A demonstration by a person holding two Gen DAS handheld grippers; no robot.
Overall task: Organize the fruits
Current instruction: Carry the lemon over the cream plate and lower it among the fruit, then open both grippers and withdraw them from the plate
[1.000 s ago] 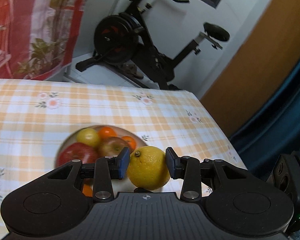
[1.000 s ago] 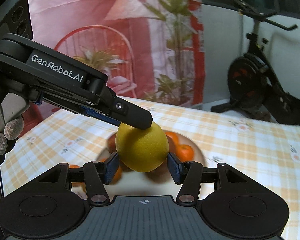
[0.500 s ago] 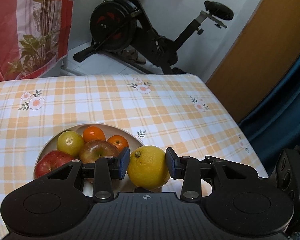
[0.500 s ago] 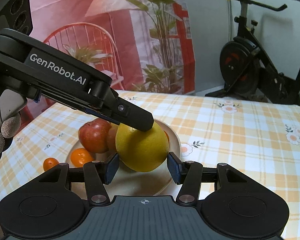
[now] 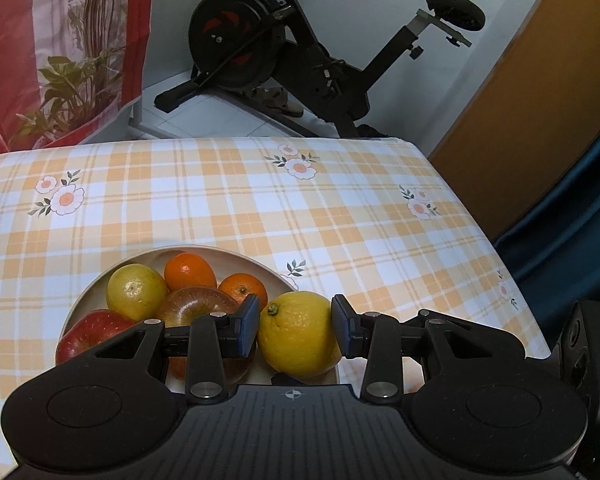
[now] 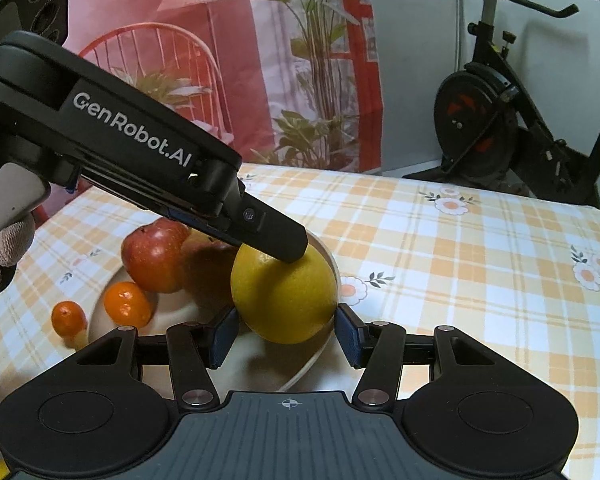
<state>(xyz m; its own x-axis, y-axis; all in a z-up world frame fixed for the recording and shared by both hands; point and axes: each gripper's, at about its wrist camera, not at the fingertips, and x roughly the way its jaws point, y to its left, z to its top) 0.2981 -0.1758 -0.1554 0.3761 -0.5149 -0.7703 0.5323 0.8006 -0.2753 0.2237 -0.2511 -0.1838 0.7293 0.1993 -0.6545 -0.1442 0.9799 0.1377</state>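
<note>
Both grippers meet at one lemon (image 5: 299,334) above the plate's (image 5: 236,253) edge: left gripper (image 5: 295,326) clamps it, right gripper (image 6: 286,331) spread wide beside it. Apples and oranges fill the plate.

The large yellow lemon (image 5: 298,334) is showing a dimpled, faintly shiny peel. The dark red apple (image 6: 154,258) is gleaming smooth and waxy, and the small orange mandarin (image 5: 189,271) is catching a bright highlight on its fine-pored skin. The cream round plate (image 5: 236,254) is looking smooth and matt. The orange-and-white checked tablecloth (image 5: 340,220) on the desk is lying flat with a slight sheen. The left hand-held gripper (image 5: 295,326) is wearing matt black plastic, ribbed behind, with bright metal pivot pins.
</note>
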